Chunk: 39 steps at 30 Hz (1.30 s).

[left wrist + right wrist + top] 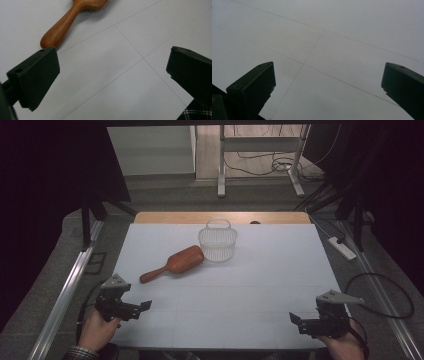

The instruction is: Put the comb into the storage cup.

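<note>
Nearest the person, at the front edge of the desk point(225, 320), the two hands each hold a gripper low over the white surface. The left gripper point(145, 306) sits at the front left corner, gripped by the left hand point(97, 327), with a checked sleeve point(80, 353) showing at the wrist. Its jaws stand wide apart with nothing between them; in the left gripper view bare white desk with thin seam lines lies in the gap. The right gripper point(294, 318) sits at the front right corner in the right hand point(345, 347), a cable point(395, 312) looping off to the right beside it. Its jaws are likewise spread wide and empty, with plain desk surface between them in the right gripper view.

Farther in, left of centre, a wooden hairbrush point(172, 264) lies flat on the desk, handle pointing toward the front left and the left gripper, head toward the back right. The left gripper view shows the rounded handle end point(51, 40) just past the tip of one jaw, apart from it, and what look like bristles at the head.

Just behind the brush head stands a small white basket point(217, 245) with a loop handle, upright; the brush head appears to touch its wall, though this is hard to tell.

Beyond the desk's wooden back edge point(170, 217) lie grey floor, a power strip point(342, 247) and metal frame legs point(221, 185).
</note>
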Motion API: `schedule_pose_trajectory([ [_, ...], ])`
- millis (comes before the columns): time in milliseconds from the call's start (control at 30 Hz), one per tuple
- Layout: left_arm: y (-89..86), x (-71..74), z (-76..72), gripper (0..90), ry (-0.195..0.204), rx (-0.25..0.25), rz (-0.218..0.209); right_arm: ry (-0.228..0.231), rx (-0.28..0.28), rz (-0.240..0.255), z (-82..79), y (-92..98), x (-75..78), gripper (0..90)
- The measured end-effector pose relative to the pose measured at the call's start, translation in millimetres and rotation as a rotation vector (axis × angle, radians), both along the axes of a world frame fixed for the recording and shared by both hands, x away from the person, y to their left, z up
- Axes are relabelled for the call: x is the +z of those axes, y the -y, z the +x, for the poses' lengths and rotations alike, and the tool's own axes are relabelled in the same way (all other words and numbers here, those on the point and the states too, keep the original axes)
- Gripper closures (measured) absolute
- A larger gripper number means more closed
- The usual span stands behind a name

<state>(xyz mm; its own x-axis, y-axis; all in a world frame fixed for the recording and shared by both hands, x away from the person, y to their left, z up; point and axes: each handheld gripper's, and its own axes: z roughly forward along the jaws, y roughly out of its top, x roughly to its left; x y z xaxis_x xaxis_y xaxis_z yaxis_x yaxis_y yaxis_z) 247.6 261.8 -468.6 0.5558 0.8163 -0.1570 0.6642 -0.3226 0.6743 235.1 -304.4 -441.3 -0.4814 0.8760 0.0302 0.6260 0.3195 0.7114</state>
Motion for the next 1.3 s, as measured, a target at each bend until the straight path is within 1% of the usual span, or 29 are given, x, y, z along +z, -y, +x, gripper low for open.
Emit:
schedule_pose_trajectory([
  [233,2.6,1.6,11.5,0.0,-0.017,-0.011,0.035,0.0,0.003,-0.001,0.0,-0.1,-0.1,0.0],
  [467,2.7,0.1,22.5,0.0,-0.042,-0.017,0.029,-0.004,0.017,-0.011,0.3,-1.2,-0.5,0.0],
  [667,3.2,1.2,31.4,0.0,-0.043,-0.023,0.029,0.001,0.023,-0.013,-0.2,-1.7,-0.3,0.0],
  [700,3.4,1.2,33.0,0.0,-0.044,-0.019,0.024,0.001,0.023,-0.013,-0.2,-1.7,-0.3,0.0],
  [900,3.7,0.9,41.9,0.0,-0.058,-0.011,0.019,0.0,0.024,-0.013,0.0,-1.8,-0.4,0.0],
  [1033,4.5,1.5,47.2,0.0,-0.061,-0.008,0.017,0.0,0.025,-0.013,0.0,-1.8,-0.4,0.0],
  [1300,5.0,4.6,58.0,0.0,-0.055,0.001,0.021,-0.001,0.024,-0.013,0.2,-2.0,-0.5,0.0],
])
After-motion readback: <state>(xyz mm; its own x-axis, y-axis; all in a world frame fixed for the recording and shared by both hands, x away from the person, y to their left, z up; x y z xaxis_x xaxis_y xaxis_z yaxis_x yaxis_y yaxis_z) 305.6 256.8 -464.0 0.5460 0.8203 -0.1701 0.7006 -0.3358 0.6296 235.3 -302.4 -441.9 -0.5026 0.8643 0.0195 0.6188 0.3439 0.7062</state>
